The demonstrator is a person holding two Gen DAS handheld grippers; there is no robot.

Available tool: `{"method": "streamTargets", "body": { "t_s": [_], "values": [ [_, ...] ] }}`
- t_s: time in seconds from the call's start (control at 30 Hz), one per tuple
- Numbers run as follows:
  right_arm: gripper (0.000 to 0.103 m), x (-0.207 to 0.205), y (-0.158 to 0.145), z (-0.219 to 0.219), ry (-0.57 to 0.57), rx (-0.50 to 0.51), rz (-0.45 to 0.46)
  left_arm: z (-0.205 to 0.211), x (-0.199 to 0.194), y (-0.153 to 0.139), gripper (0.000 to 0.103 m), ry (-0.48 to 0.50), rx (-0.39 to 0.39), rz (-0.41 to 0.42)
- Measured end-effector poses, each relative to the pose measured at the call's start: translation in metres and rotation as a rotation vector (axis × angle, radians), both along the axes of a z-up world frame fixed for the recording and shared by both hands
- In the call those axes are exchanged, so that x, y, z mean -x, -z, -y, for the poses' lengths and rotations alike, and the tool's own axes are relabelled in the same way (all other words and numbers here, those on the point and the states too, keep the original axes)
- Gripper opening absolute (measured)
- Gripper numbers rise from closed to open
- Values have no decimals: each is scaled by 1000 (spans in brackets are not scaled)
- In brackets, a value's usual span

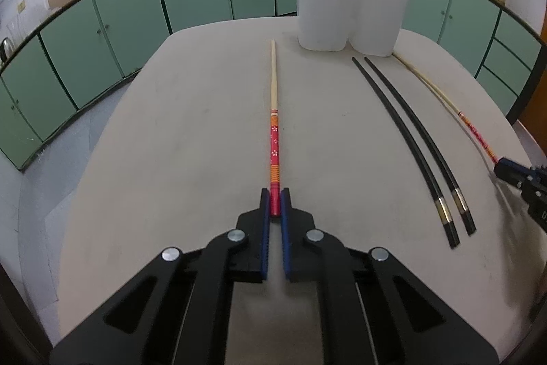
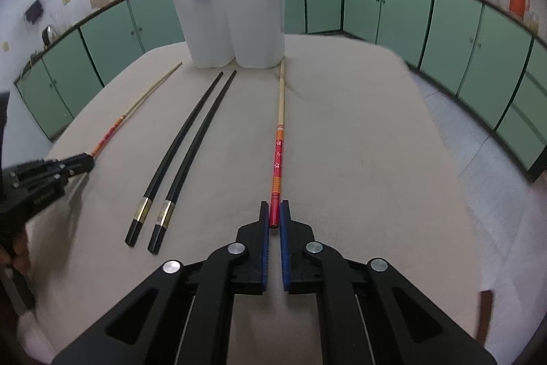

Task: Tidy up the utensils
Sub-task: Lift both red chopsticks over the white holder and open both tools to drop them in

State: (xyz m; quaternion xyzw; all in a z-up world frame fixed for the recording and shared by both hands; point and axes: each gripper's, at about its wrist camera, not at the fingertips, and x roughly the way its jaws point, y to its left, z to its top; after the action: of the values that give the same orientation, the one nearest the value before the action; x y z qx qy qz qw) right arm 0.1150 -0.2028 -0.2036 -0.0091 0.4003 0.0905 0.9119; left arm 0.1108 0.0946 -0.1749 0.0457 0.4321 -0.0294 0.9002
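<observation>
Two red-handled chopsticks lie on the beige table. My left gripper (image 1: pixel 275 197) is shut on the red end of one red chopstick (image 1: pixel 274 139), which points at the white utensil holder (image 1: pixel 348 5). My right gripper (image 2: pixel 274 209) is shut on the red end of the other red chopstick (image 2: pixel 277 156), whose tip touches the holder (image 2: pixel 236 23). Each gripper shows in the other view, the right one (image 1: pixel 512 171) at the far right, the left one (image 2: pixel 75 165) at the far left. A pair of black chopsticks (image 1: pixel 417 142) (image 2: pixel 184 153) lies between them.
The white holder has two compartments with chopsticks and a spoon standing in them. Green cabinets (image 1: pixel 136 23) ring the table. The table edge (image 2: pixel 444 112) drops to the floor on the right.
</observation>
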Motion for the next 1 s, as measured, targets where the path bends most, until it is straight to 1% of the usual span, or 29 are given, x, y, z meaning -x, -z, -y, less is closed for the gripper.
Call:
{"method": "streamTargets", "body": {
  "t_s": [0.07, 0.17, 0.23, 0.33, 0.37, 0.47, 0.53, 0.6, 0.7, 0.8, 1.0],
  "values": [
    [6, 6, -12, 4, -3, 2, 21, 2, 7, -11, 5, 9, -29, 22],
    [6, 14, -36, 13, -7, -13, 59, 6, 17, -37, 5, 29, -59, 76],
    [6, 18, -55, 19, -8, -28, 93, 9, 24, -58, 5, 48, -71, 126],
    [6, 21, -82, 26, -12, -44, 146, 13, 31, -94, 5, 62, -65, 215],
    [6, 21, -89, 27, -16, -50, 158, 14, 33, -100, 5, 64, -63, 232],
    [6, 19, -113, 33, -25, -69, 196, 17, 36, -133, 5, 76, -40, 310],
    [6, 16, -129, 36, -34, -80, 223, 18, 34, -147, 5, 87, -19, 339],
    [6, 14, -143, 36, -47, -97, 243, 20, 32, -162, 5, 99, 7, 362],
    [6, 5, -160, 37, -70, -124, 261, 24, 24, -176, 5, 115, 41, 382],
    [6, -3, -176, 36, -93, -129, 273, 26, 21, -187, 5, 133, 69, 394],
    [5, -21, -200, 29, -158, -140, 284, 35, 14, -206, 5, 173, 96, 423]
  ]
}}
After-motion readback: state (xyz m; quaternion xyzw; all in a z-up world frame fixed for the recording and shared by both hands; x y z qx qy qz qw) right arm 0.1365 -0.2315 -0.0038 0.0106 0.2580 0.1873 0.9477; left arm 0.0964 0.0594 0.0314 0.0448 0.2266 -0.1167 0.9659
